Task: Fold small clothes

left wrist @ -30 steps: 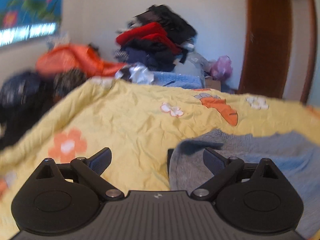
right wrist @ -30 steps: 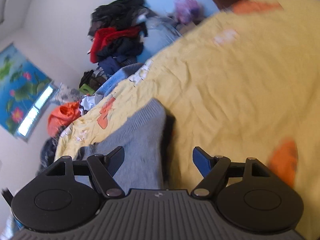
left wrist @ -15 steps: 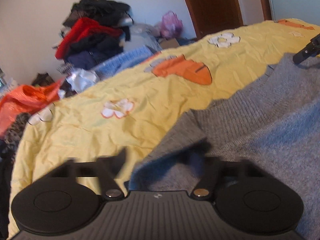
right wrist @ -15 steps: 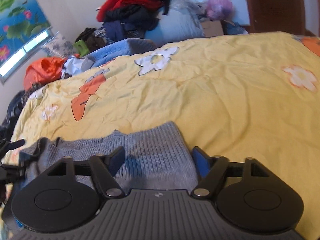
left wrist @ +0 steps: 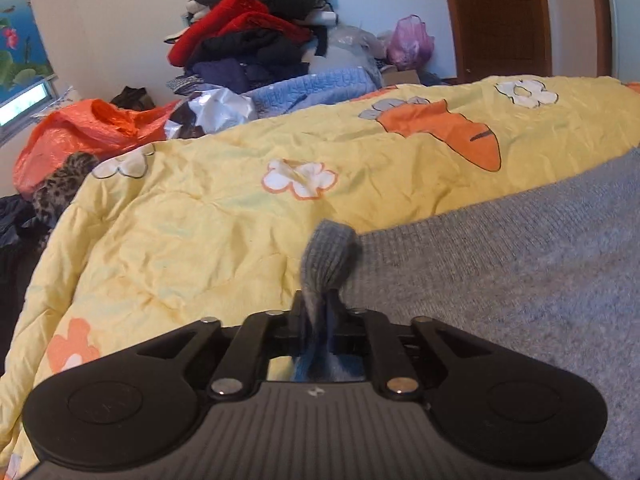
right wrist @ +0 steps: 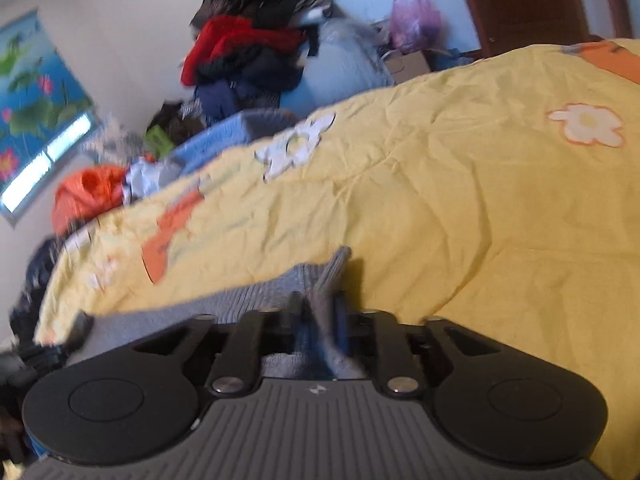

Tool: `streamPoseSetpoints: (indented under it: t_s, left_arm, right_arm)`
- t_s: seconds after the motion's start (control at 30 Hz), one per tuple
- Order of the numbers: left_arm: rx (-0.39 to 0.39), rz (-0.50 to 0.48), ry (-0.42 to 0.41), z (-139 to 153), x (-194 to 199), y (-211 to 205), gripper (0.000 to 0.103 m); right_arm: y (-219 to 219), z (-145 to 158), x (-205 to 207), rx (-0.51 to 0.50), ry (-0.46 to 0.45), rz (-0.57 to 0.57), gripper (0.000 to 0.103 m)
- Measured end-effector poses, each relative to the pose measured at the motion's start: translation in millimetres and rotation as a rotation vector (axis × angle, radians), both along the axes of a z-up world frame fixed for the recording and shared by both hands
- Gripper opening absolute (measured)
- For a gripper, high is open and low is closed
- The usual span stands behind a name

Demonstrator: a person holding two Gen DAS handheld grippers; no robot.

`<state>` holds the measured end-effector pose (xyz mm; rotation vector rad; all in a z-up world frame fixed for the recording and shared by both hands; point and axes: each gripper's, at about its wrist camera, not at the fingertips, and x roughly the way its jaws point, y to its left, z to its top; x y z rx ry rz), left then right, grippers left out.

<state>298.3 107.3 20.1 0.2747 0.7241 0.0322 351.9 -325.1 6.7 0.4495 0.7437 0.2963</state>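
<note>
Left claw (left wrist: 318, 312): closing, pinching a bunched corner of the grey sweater (left wrist: 520, 280); a knit fold sticks up just beyond the fingertips.
Right claw (right wrist: 316, 312): closing on the opposite corner of the same sweater (right wrist: 248, 300), knit caught between the fingers; view blurred.
Sweater: spread flat on the yellow quilt (left wrist: 200, 220), stretching from the left claw toward the right edge of the left wrist view; in the right wrist view running off to the left.
Quilt: yellow, crumpled, printed with white flowers and an orange carrot (left wrist: 448, 132); covers the bed.
Beyond the bed: heap of clothes (left wrist: 248, 32), red and black pieces on top, against the white wall; orange bag (left wrist: 88, 128) to its left; blue blanket (left wrist: 312, 88) in front; pink bag (left wrist: 410, 42) beside the brown door (left wrist: 500, 20).
</note>
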Motion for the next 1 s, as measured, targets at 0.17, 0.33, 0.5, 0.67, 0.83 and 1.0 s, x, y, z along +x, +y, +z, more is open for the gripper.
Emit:
streamPoseSetpoints:
  t_s: [0.17, 0.33, 0.5, 0.67, 0.83, 1.0]
  left_arm:
    - [-0.078, 0.171, -0.127, 34, -61, 28, 0.090]
    - [-0.704, 0.270, -0.115, 37, -173, 75, 0.090]
    - [-1.061, 0.401, -0.034, -4, -242, 79, 0.090]
    - [-1.096, 0.364, -0.024, -13, -244, 65, 0.090]
    - [-1.124, 0.362, -0.069, -20, -219, 55, 0.090]
    - [-1.101, 0.368, -0.086, -20, -204, 40, 0.090]
  right_arm:
    - [-30, 26, -66, 0.122, -0.061, -0.066, 0.070]
    - [-69, 25, -172, 0.228, -0.056, -0.122, 0.072]
    - [-75, 3, -249, 0.281, 0.026, -0.193, 0.072]
    - [-44, -14, -257, 0.294, 0.084, -0.149, 0.072]
    - [-13, -25, -233, 0.353, 0.052, -0.187, 0.076]
    - [19, -28, -206, 0.361, 0.036, -0.196, 0.077]
